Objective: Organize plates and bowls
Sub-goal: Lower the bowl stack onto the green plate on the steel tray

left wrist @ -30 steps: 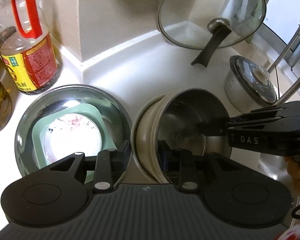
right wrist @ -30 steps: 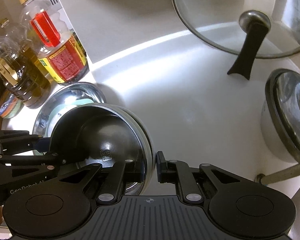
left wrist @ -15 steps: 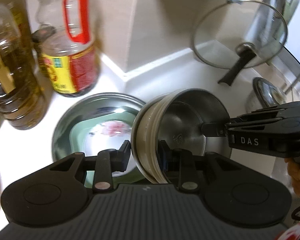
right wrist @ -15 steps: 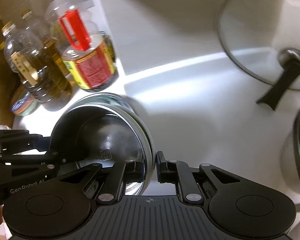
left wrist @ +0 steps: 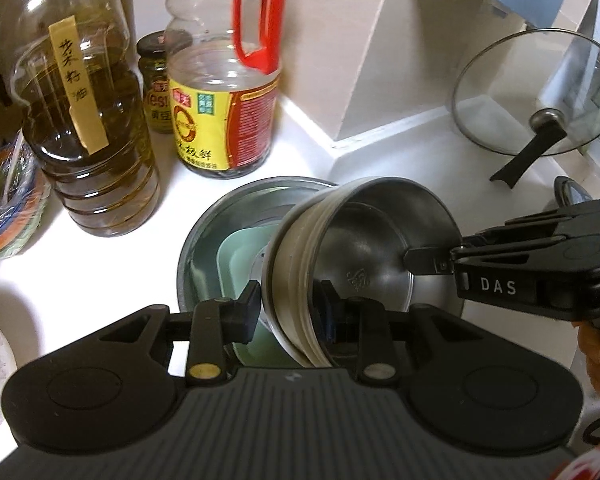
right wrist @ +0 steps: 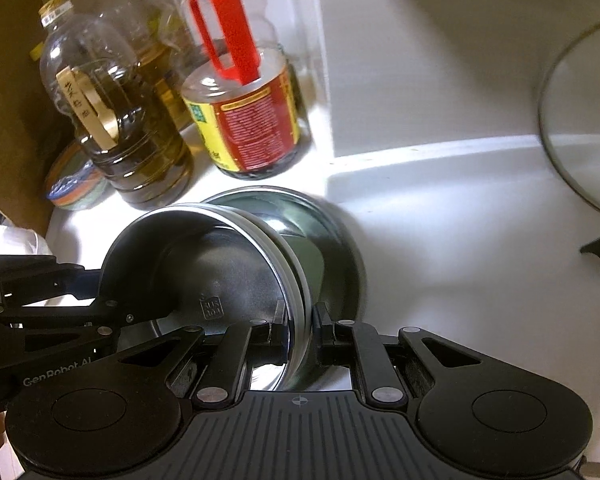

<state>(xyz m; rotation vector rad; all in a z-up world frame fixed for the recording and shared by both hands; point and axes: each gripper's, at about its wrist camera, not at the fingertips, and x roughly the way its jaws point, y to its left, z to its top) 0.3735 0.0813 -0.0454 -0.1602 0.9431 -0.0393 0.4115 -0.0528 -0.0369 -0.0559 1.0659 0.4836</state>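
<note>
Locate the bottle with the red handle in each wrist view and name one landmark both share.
Left wrist: bottle with the red handle stands upper centre-left, behind the wide steel basin.
Right wrist: same bottle upper centre-left, behind the basin.
Shared landmark: the glass lid.

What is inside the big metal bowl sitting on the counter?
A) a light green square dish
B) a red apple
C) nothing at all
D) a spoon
A: in the left wrist view, a light green square dish sits inside the big metal bowl on the counter, partly hidden behind the stack of bowls that both grippers are holding.
</note>
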